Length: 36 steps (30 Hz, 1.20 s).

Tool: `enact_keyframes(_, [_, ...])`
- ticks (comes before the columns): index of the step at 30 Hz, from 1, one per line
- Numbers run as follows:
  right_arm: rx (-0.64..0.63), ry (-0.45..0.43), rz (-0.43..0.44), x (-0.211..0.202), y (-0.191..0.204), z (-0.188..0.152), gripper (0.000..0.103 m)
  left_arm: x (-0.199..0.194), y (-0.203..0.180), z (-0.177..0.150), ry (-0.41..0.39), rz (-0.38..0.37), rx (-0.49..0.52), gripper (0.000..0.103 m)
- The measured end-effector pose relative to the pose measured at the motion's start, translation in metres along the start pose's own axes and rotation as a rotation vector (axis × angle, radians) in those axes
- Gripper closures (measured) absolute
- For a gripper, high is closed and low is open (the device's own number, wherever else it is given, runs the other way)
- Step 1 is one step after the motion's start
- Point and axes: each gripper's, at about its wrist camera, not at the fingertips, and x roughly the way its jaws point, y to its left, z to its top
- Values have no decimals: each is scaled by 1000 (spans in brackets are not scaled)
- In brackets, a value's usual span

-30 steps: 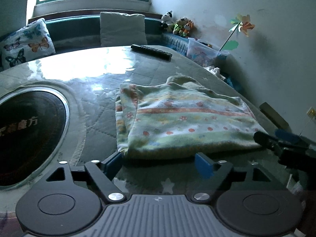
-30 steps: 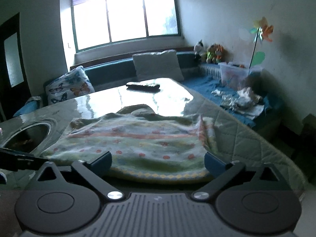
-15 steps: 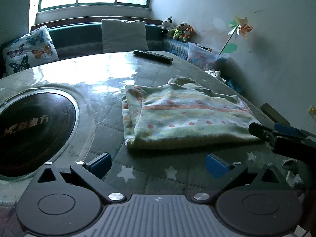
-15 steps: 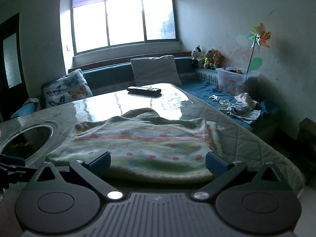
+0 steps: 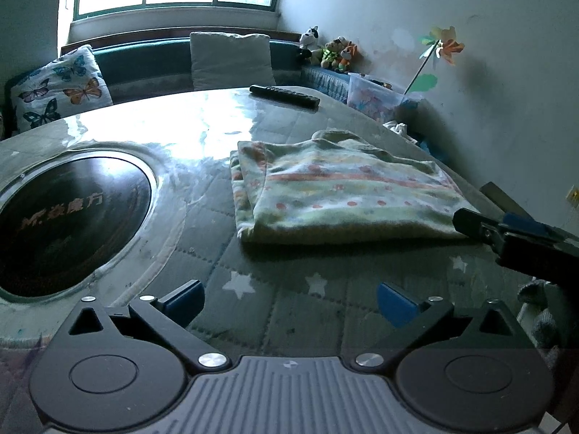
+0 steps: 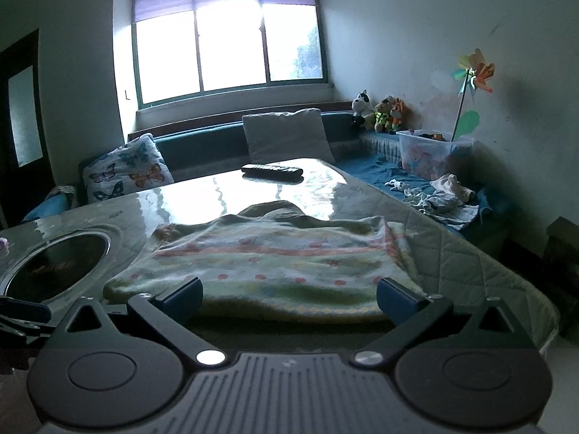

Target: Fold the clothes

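Garment: pale green, striped and dotted fleece top (image 5: 343, 195), lying folded flat on the quilted, glass-covered desk (image 5: 275, 289), sleeves tucked in at both sides.
Left gripper (image 5: 289, 302): jaws just opened to full spread, nothing between them, apart from the hem.
Right gripper (image 6: 289, 294): jaws spread, empty, just short of the hem.
Progress: first folds apparently done; likely a final halving left.

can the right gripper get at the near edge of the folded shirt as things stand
Probably yes. The right gripper has its jaws open with the shirt lying flat just ahead, and nothing sits between them on the table.
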Motion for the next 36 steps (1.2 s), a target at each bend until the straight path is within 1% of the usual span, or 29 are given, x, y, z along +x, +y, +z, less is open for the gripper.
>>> enact_keyframes(4, [-3, 8, 7, -4, 8, -4, 0, -6, 2, -5, -2, 10, 4, 0])
enact_keyframes(18, [-26, 32, -11, -20, 27, -16, 0, -27, 4, -21, -26, 26, 0, 0])
enact_keyframes(28, [-17, 56, -40, -35, 40, -24, 0, -44, 12, -29, -59, 8, -11, 0])
enact_keyframes(36, [-12, 80, -90, -37, 54, -23, 0, -49, 23, -27, -69, -13, -5, 0])
